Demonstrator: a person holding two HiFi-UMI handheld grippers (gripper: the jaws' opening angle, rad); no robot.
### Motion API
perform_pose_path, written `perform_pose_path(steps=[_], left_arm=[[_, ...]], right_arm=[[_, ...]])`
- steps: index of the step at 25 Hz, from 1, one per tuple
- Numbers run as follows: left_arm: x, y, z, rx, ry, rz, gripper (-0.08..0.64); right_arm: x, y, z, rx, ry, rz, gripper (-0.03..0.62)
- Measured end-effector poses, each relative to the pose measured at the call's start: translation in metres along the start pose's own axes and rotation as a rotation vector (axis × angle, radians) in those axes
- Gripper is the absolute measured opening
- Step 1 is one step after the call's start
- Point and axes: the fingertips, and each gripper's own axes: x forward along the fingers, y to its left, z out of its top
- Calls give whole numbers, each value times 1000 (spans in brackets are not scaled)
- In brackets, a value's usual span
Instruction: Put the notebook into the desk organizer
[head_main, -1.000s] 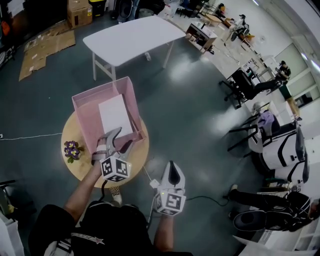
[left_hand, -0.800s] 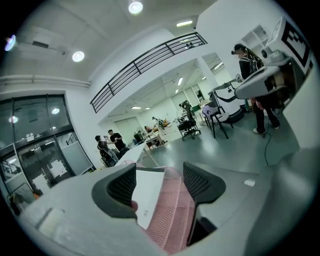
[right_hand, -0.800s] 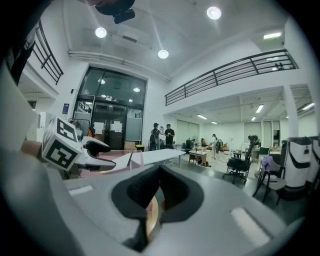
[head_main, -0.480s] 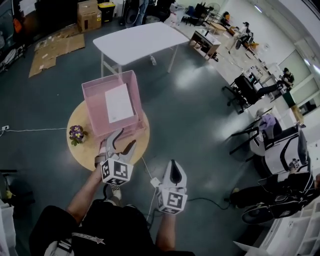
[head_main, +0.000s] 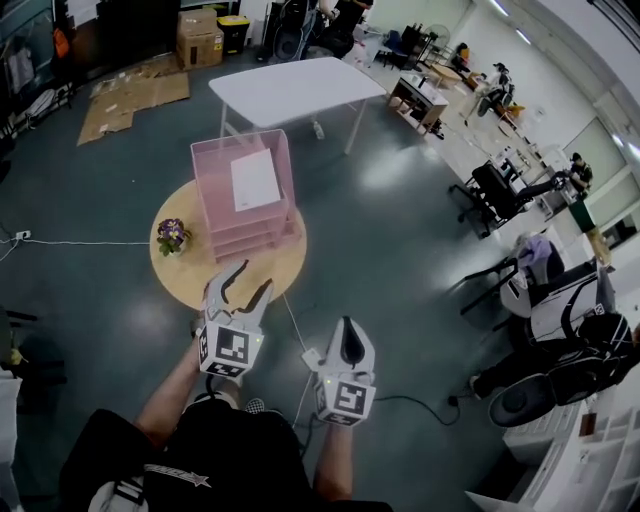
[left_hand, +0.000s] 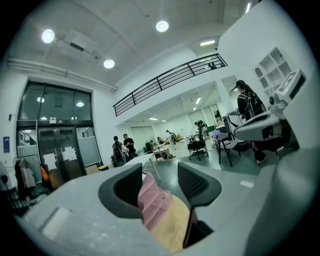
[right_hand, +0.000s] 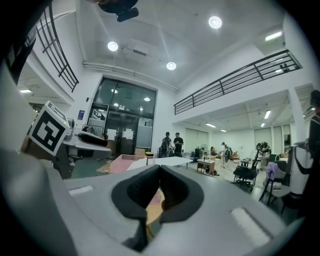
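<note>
Pink desk organizer (head_main: 245, 195), tiered, stands on the far half of the round wooden tabletop (head_main: 215, 268), its back at the far edge. The white notebook (head_main: 255, 180) lies flat in the organizer's top tray. A small pot of purple flowers (head_main: 172, 236) sits at the left edge of the tabletop, beside the organizer.

The left gripper (head_main: 252, 277) shows over the near edge of the tabletop in the head view. Its jaws stand apart with nothing between them and have just been closing. The right gripper (head_main: 346, 328) is off the tabletop, over the floor past its near right edge, with jaws together and nothing held.
</note>
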Motion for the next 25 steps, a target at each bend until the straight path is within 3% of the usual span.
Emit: perform_pose_path(steps=[16, 25], left_arm=[[-114, -51, -19, -169, -6, 38, 139], [-134, -41, -34, -176, 15, 91, 47]], right_arm=[[-75, 25, -7, -1, -16, 66, 6], [-82, 37, -19, -8, 9, 99, 6]])
